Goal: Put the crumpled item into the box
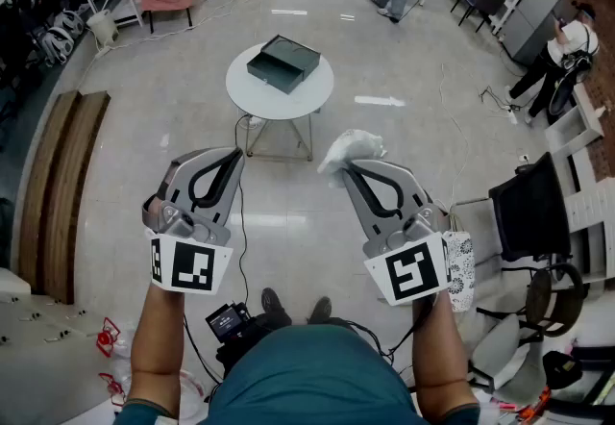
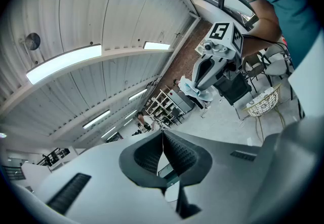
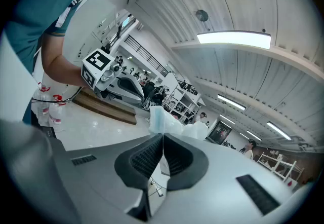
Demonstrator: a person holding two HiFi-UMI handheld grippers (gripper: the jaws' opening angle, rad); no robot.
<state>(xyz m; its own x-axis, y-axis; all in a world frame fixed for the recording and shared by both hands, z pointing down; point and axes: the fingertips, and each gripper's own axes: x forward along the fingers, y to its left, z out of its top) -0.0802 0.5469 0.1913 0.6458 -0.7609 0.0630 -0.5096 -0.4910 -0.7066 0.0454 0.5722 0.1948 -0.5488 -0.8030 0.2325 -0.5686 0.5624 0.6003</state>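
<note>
White crumpled item [image 1: 351,148] pinched in right gripper [image 1: 338,166]; left gripper [image 1: 235,154] closed, empty.

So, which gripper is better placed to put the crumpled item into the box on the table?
Right. The right gripper holds the crumpled item; the left gripper is shut on nothing. The box sits on the round table ahead.

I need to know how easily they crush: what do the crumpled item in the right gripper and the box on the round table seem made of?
The crumpled item: thin white paper or tissue, possibly soft plastic film; matte, with irregular folds and peaks.
The box: probably stiff dark card, maybe plastic; straight flat walls, crisp corners, dull finish with faint sheen.
</note>
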